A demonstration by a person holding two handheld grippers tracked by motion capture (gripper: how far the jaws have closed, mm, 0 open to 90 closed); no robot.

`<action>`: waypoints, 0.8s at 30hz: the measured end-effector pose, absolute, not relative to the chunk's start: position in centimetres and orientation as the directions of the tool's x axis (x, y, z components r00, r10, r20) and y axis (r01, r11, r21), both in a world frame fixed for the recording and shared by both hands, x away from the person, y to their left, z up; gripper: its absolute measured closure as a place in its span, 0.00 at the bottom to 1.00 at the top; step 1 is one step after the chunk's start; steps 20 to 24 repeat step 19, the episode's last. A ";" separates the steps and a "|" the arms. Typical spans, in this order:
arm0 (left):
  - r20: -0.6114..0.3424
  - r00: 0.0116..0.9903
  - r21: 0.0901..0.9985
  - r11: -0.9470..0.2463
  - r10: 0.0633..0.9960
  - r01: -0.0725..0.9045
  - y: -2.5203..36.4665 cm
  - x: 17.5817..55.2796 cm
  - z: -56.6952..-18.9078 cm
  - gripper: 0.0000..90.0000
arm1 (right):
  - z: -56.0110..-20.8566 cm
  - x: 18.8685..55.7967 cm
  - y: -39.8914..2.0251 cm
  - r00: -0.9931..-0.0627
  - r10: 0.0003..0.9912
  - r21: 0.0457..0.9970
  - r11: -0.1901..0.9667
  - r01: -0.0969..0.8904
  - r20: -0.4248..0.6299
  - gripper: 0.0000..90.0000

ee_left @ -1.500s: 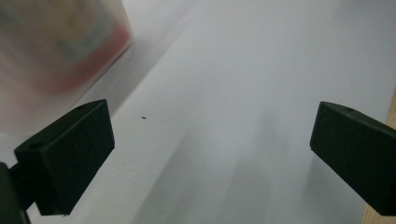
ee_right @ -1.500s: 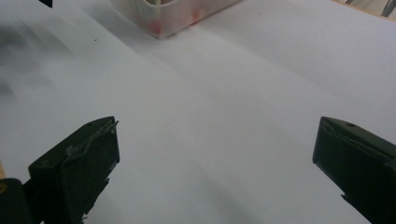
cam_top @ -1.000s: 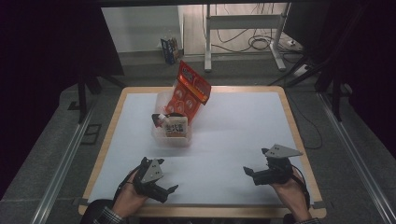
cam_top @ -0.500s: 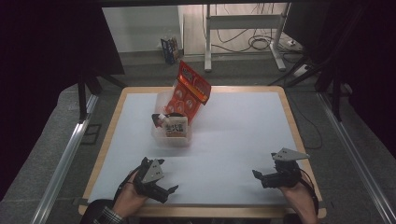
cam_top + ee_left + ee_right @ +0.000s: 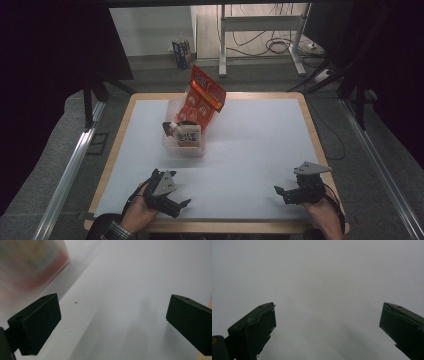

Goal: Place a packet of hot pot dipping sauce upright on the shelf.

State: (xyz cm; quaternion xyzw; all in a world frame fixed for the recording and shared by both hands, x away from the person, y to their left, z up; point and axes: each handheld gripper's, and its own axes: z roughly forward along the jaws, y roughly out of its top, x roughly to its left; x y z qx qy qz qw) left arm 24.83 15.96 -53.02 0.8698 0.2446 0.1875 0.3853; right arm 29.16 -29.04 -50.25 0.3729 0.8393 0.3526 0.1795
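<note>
A clear plastic bin (image 5: 172,145) stands left of centre on the white table (image 5: 260,145). A red snack bag (image 5: 202,100) sticks up out of it and leans right, with a beige packet (image 5: 189,136) in front. My left gripper (image 5: 176,202) rests low at the front left, open, nothing between its jaws. In the left gripper view (image 5: 113,322) the bin (image 5: 30,272) shows blurred at the upper left. My right gripper (image 5: 279,191) sits at the front right, open and empty. The right gripper view (image 5: 327,325) has bare white table between the jaws.
The table has a wooden rim (image 5: 115,145). Beyond its far edge are a metal stand (image 5: 260,30), floor cables (image 5: 280,47) and a small box (image 5: 182,50). Dark curtains flank both sides.
Both grippers have drawn back toward the front edge of the table and lowered. The right one moved farther right. The bin and bags have not moved.
</note>
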 end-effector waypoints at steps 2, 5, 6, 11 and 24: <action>0.138 0.810 0.760 -0.585 0.569 0.282 15.9 24.8 -53.0 0.00 | -50.3 29.1 -29.1 -0.657 0.753 0.722 0.474 0.504 -0.036 0.01; 0.137 0.812 0.756 -0.589 0.567 0.284 15.9 24.9 -53.1 0.00 | -50.6 29.2 -29.3 -0.658 0.753 0.710 0.479 0.516 -0.029 0.00; 0.137 0.812 0.756 -0.589 0.567 0.284 15.9 24.9 -53.1 0.00 | -50.6 29.2 -29.3 -0.658 0.753 0.710 0.479 0.516 -0.029 0.00; 0.139 0.814 0.750 -0.597 0.564 0.285 15.8 24.9 -53.2 0.00 | -51.0 29.4 -29.3 -0.656 0.754 0.696 0.483 0.531 -0.023 0.01; 0.145 0.814 0.745 -0.603 0.563 0.284 15.7 24.9 -53.3 0.00 | -51.2 29.5 -29.3 -0.654 0.756 0.690 0.488 0.535 -0.027 0.01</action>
